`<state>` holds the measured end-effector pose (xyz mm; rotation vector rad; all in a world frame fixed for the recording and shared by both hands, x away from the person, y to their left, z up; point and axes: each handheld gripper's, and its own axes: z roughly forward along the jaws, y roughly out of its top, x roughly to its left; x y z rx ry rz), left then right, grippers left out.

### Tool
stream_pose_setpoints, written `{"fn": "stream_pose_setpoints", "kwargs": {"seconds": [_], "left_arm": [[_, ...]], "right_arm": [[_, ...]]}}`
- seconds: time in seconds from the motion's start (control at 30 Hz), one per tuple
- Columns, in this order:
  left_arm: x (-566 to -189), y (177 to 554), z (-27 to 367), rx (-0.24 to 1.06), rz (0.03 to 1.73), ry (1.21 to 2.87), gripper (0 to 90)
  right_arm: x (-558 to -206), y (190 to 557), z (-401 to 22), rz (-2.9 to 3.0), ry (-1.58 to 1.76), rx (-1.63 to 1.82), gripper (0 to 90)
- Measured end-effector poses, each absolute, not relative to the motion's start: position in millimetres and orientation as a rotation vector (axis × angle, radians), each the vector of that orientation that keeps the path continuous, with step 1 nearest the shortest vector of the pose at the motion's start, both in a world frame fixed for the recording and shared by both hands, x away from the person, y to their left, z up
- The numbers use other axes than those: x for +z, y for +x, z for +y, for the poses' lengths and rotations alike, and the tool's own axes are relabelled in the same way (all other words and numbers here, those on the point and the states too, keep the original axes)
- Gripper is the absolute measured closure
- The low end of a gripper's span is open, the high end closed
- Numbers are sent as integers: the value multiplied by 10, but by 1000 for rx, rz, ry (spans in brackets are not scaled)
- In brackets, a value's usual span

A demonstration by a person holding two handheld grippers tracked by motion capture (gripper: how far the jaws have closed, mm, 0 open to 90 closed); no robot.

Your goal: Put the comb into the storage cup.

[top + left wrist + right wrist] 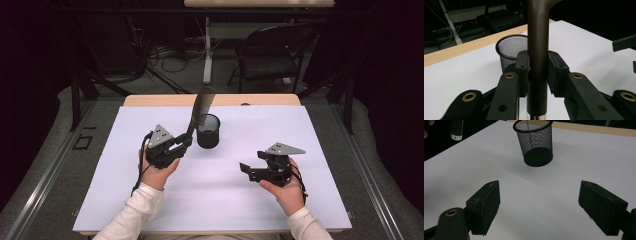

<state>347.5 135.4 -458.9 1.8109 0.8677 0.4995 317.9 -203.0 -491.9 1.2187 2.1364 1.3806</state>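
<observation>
A dark comb (202, 103) stands nearly upright, teeth end up, above the white mat. My left gripper (186, 141) is shut on its handle (537, 45), which rises between the two jaws, and the handle's silver-tipped lower end (456, 130) hangs clear of the mat. A black mesh cup (208, 131) stands upright just right of and beyond that gripper (537, 68); the cup (510, 48) looks empty. My right gripper (251, 164) sits at the mat's right, jaws wide open and pointing left toward the cup (535, 142). Nothing lies between the right gripper's (540, 196) jaws.
A white mat (225, 200) covers most of the wooden table (150, 100), whose bare edge shows at the back. Beyond the table stand a black chair (270, 55), a white table leg (207, 50) and floor cables. The right gripper's jaw (624, 42) shows far right.
</observation>
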Motion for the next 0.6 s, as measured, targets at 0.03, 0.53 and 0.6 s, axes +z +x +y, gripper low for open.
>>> {"fn": "stream_pose_setpoints", "kwargs": {"seconds": [0.03,0.53,0.6], "left_arm": [[-4589,3474,1355,501,868,1810,727],[-4602,3482,1361,506,865,1807,727],[-4604,3482,1361,507,865,1808,727]], "right_arm": [[-4915,3191,-2022,2139,1223,1384,176],[-4792,3339,-1945,2171,1230,1413,206],[-4762,3361,-1941,2172,1232,1418,213]]}}
